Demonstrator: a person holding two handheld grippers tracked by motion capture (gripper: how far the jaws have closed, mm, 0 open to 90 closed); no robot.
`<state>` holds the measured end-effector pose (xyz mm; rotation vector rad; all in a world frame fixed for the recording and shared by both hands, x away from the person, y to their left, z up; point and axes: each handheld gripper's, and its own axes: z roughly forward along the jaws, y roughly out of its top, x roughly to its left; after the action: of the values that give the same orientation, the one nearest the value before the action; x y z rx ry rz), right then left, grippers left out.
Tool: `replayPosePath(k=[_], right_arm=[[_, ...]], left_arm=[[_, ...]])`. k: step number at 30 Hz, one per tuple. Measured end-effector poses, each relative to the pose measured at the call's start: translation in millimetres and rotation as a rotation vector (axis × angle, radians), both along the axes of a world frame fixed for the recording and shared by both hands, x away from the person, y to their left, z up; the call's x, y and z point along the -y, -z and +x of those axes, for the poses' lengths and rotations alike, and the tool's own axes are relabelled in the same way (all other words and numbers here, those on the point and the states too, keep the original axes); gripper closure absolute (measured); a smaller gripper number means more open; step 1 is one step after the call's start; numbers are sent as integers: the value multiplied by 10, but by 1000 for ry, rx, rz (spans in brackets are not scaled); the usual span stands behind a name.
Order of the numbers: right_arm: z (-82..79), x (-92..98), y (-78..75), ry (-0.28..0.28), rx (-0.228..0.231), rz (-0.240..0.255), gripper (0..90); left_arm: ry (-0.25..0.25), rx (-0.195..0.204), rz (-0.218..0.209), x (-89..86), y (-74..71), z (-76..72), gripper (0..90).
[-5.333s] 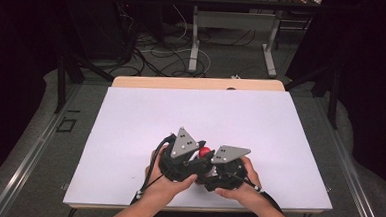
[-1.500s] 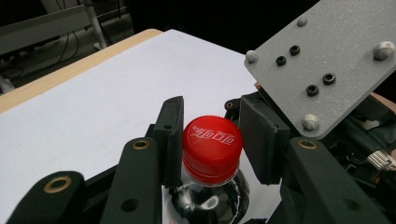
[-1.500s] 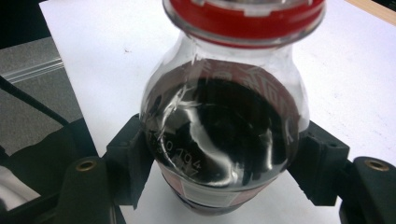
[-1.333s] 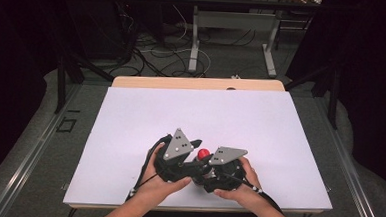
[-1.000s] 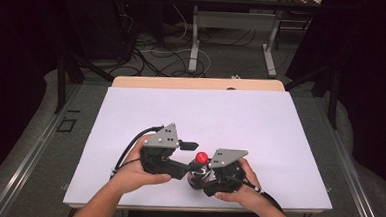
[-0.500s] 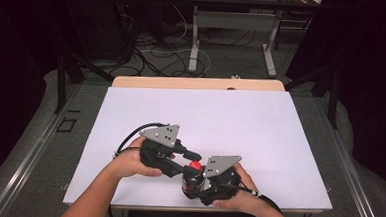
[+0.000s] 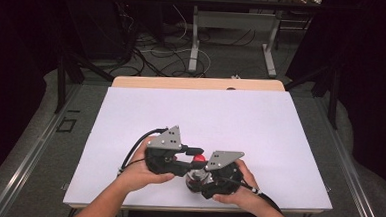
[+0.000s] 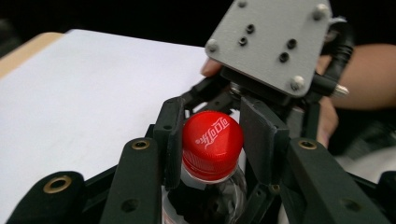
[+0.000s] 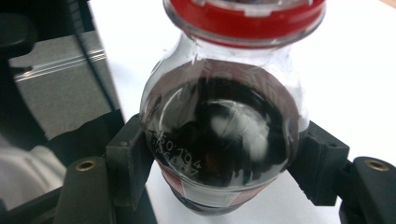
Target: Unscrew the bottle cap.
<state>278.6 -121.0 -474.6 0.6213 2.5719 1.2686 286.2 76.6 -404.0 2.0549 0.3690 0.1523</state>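
A person sits at a table covered by a large white sheet (image 7: pixel 205 119), forearms entering the high view from six o'clock. Each hand holds a black two-jaw gripper topped by a grey three-cornered plate, and the two tools meet near the sheet's six o'clock edge.

Between them stands a small clear plastic bottle of dark liquid (image 9: pixel 219 135), upright on the sheet, with a red screw cap (image 8: pixel 212 142) bearing white lettering.

The left gripper (image 7: pixel 191 156), held in the left hand (image 7: pixel 140 171), reaches toward three o'clock in the high view. In the left gripper view its jaws close on the red cap, one pad touching the cap on the nine o'clock side, the other pad pressed in from three o'clock.

The right gripper (image 7: pixel 197 181), held in the right hand (image 7: pixel 236 191), sits at about four o'clock from the left one. In the right gripper view its jaws clamp the bottle's rounded shoulder, with a pad (image 9: pixel 128 158) touching the plastic on each side, just above a red band of label.

A black cable (image 7: pixel 133 150) loops from the left gripper across the sheet.
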Motion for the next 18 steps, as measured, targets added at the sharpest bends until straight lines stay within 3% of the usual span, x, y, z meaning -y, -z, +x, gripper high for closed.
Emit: replayPosePath(k=[4,8,11,18], right_arm=[[31,12,18,43,14,-18,303],[51,28,23,73,4,-19,303],[60,37,24,77,7,-26,303],[59,62,12,87,13,-21,303]], left_arm=[[-168,29,24,121,15,-115,612],[-308,5,0,212,35,-197,612],[-351,13,0,264,41,-231,612],[-314,2,-19,240,7,-200,569]])
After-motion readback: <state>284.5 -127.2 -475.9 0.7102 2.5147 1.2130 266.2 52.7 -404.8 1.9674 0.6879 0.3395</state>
